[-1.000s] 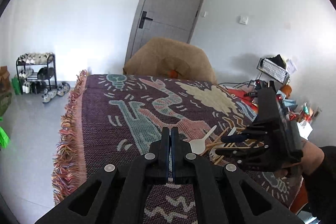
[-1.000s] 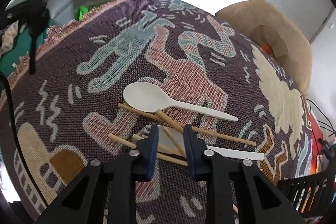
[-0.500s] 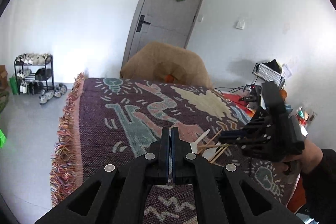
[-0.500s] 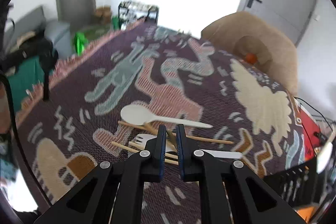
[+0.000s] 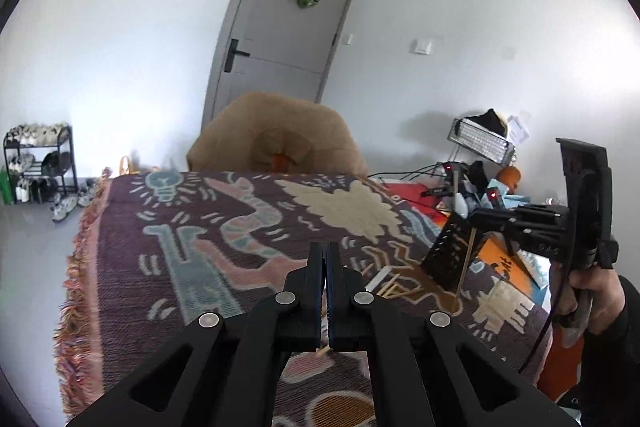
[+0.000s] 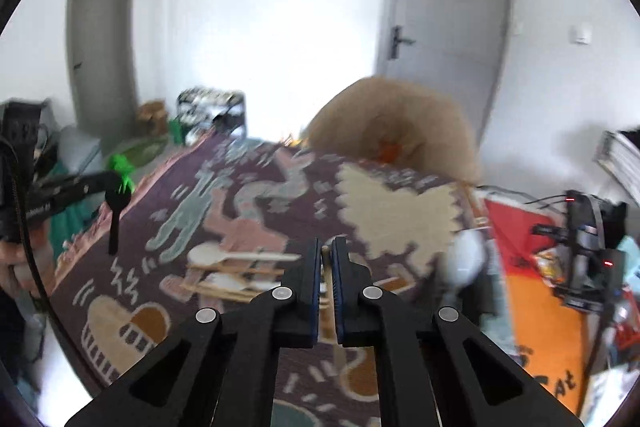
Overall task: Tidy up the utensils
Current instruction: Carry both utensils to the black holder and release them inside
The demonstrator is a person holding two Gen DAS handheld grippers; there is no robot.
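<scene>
My right gripper [image 6: 326,261] is shut on a wooden chopstick [image 6: 331,301] and holds it lifted above the patterned cloth [image 6: 400,211]; the left wrist view shows the chopstick [image 5: 466,259] hanging from that gripper [image 5: 478,217] beside a black mesh holder [image 5: 450,255]. A white spoon [image 6: 224,255], a white fork [image 6: 230,281] and more chopsticks [image 6: 224,293] lie in a pile on the cloth. My left gripper [image 5: 326,267] is shut and empty, above the cloth's near side.
A tan armchair [image 5: 276,143] stands behind the table. Cluttered gear and cables [image 5: 476,187] lie at the right. A shoe rack [image 5: 38,163] stands at the far left, a grey door [image 5: 280,27] behind.
My right gripper closed on a chopstick from the pile and lifted it up and to the right, toward the black holder. The left gripper stayed shut and tilted upward.
</scene>
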